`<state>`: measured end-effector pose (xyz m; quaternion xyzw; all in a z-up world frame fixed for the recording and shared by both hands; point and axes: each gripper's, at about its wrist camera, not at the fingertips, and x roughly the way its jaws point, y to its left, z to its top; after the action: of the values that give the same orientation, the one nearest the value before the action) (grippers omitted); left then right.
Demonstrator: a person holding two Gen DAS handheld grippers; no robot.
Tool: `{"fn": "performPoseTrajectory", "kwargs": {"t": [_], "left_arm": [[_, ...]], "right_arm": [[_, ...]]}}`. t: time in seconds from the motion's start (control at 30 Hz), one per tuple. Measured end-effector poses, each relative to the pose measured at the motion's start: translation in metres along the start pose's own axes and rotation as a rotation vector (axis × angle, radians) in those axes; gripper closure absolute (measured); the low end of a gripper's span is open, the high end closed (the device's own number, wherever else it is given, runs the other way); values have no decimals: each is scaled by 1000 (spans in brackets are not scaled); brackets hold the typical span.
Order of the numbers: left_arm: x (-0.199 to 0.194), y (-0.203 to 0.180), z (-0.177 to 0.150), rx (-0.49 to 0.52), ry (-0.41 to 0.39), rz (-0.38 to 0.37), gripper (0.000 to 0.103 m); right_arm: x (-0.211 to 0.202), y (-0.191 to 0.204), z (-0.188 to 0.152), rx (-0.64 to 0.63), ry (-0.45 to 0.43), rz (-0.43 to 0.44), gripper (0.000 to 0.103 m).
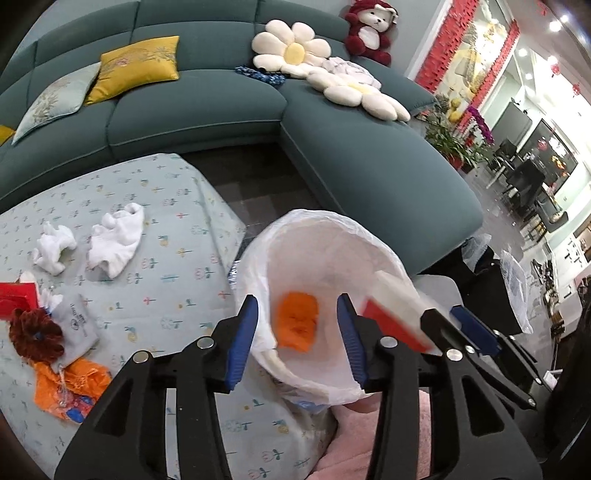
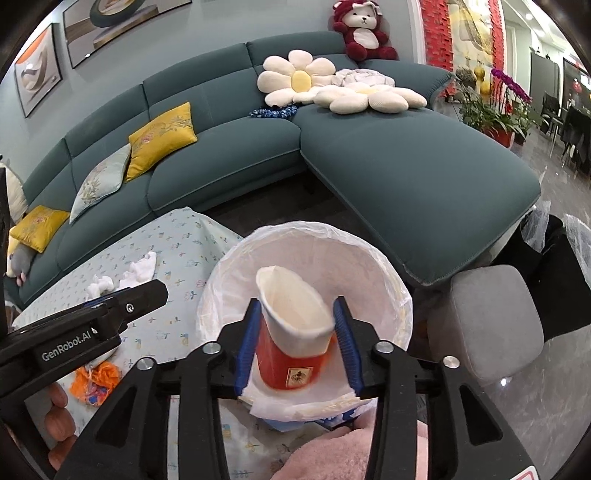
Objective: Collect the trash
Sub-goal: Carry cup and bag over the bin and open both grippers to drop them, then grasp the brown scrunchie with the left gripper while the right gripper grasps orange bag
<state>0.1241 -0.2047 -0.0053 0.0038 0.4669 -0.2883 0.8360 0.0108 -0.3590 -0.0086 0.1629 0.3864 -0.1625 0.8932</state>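
A: Red-and-white paper cup (image 2: pixel 293 332), squashed, one item. Location?

B: Clamped between the blue pads of the right tongs (image 2: pixel 297 341), mouth tilted away, held over the open bin (image 2: pixel 400 291). From the left wrist view the cup (image 1: pixel 391 317) is blurred, at the bin's right rim.

A: Bin, describe.

B: White plastic liner (image 1: pixel 369 251) folded over the rim. Stands off the surface's right edge, beside the sofa (image 1: pixel 369 166). Contents: one orange wad (image 1: pixel 297 325) at the bottom.

A: Left tongs (image 1: pixel 299 339)?

B: Spread apart, nothing between the fingers; the left finger (image 1: pixel 242 343) is at the bin's near-left rim, and whether it touches the liner cannot be told. From the right wrist view, the left tool's body (image 2: pixel 85 325) sits over the surface, with the person's hand (image 2: pixel 55 424) partly visible below it.

A: Surface (image 1: pixel 177 206), remaining items?

B: Covered in pale blue patterned cloth. Two crumpled white tissues: the larger (image 1: pixel 116 240) towards the middle, the smaller (image 1: pixel 53 247) just to its left. Near the left edge: a red box (image 1: pixel 16 299), a brown yarn flower (image 1: pixel 35 334), a grey pouch (image 1: pixel 75 328). Orange wrapper (image 1: pixel 68 387) nearer the front edge, below the flower.

A: Sofa items?

B: Two yellow cushions, one pale cushion, two flower pillows, one red-and-white plush bear (image 2: pixel 364 31) on the backrest.
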Motion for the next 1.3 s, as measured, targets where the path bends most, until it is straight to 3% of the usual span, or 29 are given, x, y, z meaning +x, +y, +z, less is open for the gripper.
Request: {"fn": "performPoseTrajectory", "kwargs": {"t": [0.5, 1.3], "left_arm": [[-37, 54, -13, -115, -39, 53, 55], [-77, 182, -78, -349, -37, 192, 50]], "right_arm": [[-16, 38, 5, -63, -28, 31, 53], [-15, 140, -39, -232, 59, 142, 50]]}}
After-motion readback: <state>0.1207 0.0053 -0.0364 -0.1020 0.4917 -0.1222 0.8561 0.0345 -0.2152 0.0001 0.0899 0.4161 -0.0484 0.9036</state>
